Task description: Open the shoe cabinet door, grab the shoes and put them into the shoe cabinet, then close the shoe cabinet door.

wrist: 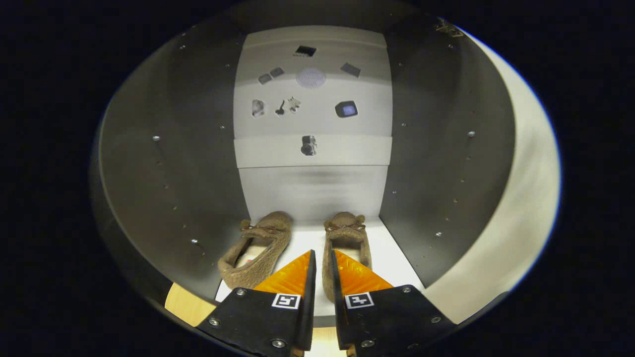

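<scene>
Dark cabinet walls (436,163) close in on both sides of a pale shelf floor (392,258), and the shoe cabinet is seen from just at its mouth. Nearest, the tongs (322,270) are held almost closed, only a thin slit being left between the two fingers; whether the inner wall of the shoe just ahead is pinched in that slit cannot be told. That right-hand shoe (346,248) lies directly at and beyond the fingertips, heel towards the tongs, toe to the back. The left-hand shoe (258,250) lies just beside the left finger, angled slightly outward. Both are already set on the shelf floor inside the cabinet. They are judged to be light, soft and fuzzy slippers with small bows, easily squashed and unlikely to slip; the collar edge at the heel or side wall is judged the best place to be taken. Farthest, a pale back panel (312,124) carries small printed pictures.
</scene>
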`<state>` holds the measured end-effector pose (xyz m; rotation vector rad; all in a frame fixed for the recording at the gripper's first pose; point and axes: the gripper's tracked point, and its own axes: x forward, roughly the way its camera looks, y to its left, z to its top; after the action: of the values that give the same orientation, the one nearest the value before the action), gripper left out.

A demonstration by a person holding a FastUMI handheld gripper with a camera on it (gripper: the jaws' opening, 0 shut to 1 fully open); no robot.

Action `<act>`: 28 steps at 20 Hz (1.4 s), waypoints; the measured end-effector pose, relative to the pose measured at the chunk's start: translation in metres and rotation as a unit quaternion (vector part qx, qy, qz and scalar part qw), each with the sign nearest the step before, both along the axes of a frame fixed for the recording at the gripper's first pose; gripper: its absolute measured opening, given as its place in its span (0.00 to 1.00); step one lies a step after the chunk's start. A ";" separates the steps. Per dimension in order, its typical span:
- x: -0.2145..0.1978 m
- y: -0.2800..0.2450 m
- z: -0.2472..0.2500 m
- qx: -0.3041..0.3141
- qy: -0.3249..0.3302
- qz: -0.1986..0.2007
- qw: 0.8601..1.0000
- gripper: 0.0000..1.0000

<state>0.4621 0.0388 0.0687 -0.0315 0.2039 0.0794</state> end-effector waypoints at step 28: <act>-0.419 -0.249 -0.004 0.045 -0.115 -0.190 0.974 0.28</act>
<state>0.0430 -0.2097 0.0644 0.0897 -0.0287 -0.2967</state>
